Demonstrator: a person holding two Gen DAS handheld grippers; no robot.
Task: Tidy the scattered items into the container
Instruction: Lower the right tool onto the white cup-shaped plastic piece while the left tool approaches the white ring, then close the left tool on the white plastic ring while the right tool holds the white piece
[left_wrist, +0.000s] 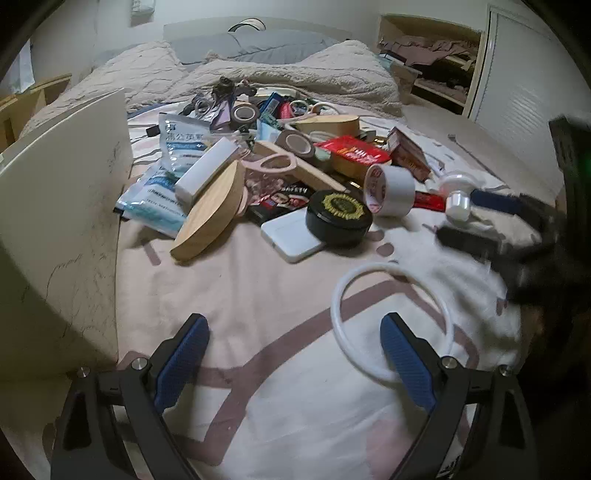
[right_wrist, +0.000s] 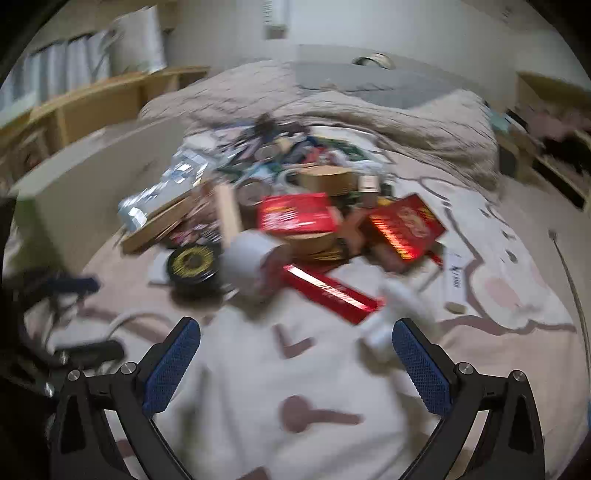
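Ribbed blue pads (left_wrist: 184, 354), smooth white ring (left_wrist: 391, 325)

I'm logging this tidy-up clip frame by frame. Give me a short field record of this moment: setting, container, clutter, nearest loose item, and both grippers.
setting: bed with a pale patterned cover
container: white bin at the left of the left wrist view; its inside is hidden
clutter: pile beyond the grippers, including a black round tin, a white tape roll and a wooden lid
nearest loose item: white ring, by the left gripper's right finger
left gripper: open, nothing between the fingers
right gripper: open, empty; view blurred
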